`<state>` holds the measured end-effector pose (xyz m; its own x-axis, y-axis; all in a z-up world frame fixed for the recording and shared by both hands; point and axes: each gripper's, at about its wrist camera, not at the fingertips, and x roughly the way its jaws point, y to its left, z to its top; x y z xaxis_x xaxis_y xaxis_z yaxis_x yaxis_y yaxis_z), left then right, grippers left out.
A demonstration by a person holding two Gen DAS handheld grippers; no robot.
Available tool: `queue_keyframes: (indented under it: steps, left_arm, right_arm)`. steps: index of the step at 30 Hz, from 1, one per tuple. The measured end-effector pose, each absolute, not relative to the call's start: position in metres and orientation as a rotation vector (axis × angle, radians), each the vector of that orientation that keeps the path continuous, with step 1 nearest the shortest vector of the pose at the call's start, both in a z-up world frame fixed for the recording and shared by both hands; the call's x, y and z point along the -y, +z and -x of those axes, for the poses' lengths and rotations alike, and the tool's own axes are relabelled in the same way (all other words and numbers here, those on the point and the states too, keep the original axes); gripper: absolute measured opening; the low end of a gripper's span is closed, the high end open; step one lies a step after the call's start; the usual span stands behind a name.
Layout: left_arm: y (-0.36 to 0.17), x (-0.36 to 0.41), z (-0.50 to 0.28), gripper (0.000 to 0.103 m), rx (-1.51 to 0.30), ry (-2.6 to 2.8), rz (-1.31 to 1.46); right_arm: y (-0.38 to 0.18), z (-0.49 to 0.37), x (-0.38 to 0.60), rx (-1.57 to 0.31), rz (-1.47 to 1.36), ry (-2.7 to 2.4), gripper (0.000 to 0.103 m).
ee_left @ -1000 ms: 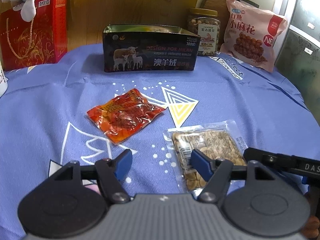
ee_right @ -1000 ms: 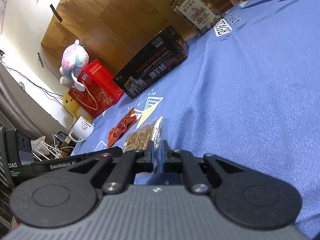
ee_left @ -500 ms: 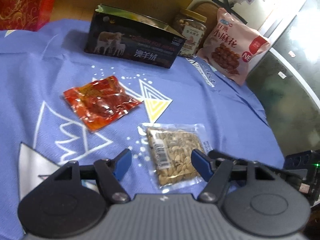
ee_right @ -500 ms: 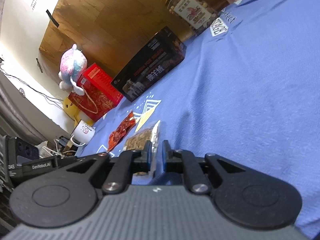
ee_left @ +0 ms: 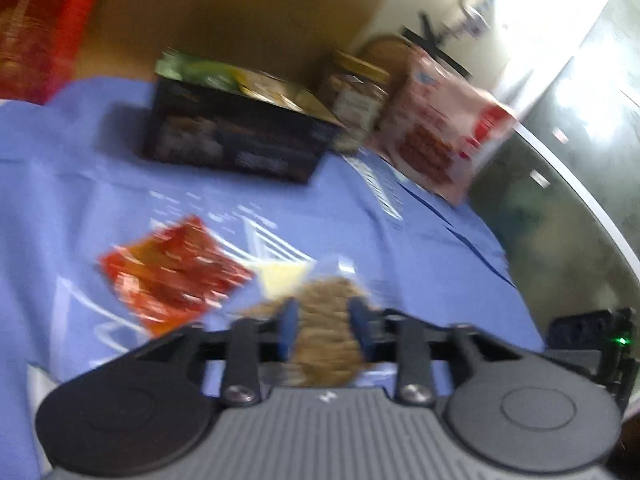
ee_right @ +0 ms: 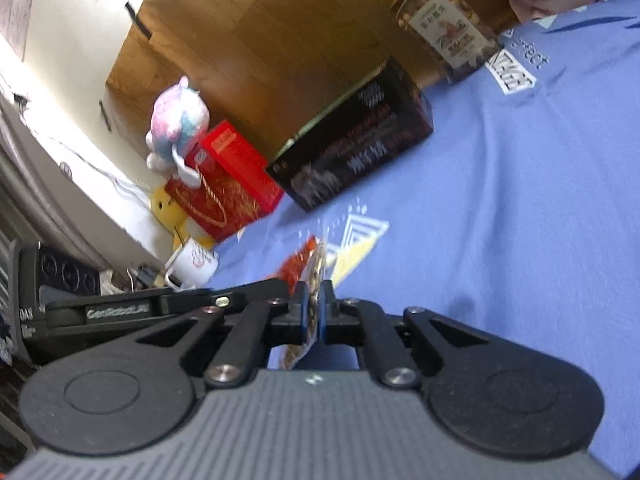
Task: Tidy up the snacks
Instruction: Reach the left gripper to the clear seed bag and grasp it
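A clear packet of nuts [ee_left: 324,340] hangs a little above the blue tablecloth [ee_left: 80,200]. My right gripper [ee_right: 314,300] is shut on that packet [ee_right: 316,264], which shows edge-on between its pads. My left gripper [ee_left: 322,320] has its jaws closing on the same packet; in this blurred view the blue pads [ee_left: 289,320] meet its two sides. A red snack packet [ee_left: 176,272] lies flat on the cloth just left of it, also seen as the red packet [ee_right: 296,264] beyond the right fingertips. The open black box [ee_left: 240,136] stands at the back.
A nut jar [ee_left: 358,96] and a pink snack bag [ee_left: 440,136] stand right of the box. A red gift bag [ee_right: 228,192], a plush toy [ee_right: 178,120] and a white mug [ee_right: 194,262] are at the far left. The table edge curves down the right side.
The left jaws have narrowed from wide open to either side of the nut packet. The packet has come up off the cloth. The right jaws stayed pinched on its edge.
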<state>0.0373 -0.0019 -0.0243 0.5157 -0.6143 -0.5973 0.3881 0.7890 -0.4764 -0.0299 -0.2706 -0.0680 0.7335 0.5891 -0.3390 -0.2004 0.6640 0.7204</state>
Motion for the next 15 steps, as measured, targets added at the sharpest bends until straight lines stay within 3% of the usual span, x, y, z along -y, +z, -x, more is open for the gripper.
queue_keyframes:
  steps: [2,8,15]
  left_arm:
    - [-0.029,-0.010,-0.041,0.051,-0.863,-0.601,0.320]
    - [-0.063,-0.021,-0.050,0.050,-0.986,-0.664,0.442]
    - [-0.070,-0.029,-0.048,0.050,-0.966,-0.679,0.495]
  right_arm:
    - [-0.069,0.029,0.276,-0.587,-0.730,0.456,0.007]
    - [-0.083,0.028,0.286,-0.654,-0.803,0.475,0.012]
    - [-0.098,0.018,0.271,-0.772,-0.910,0.577,0.017]
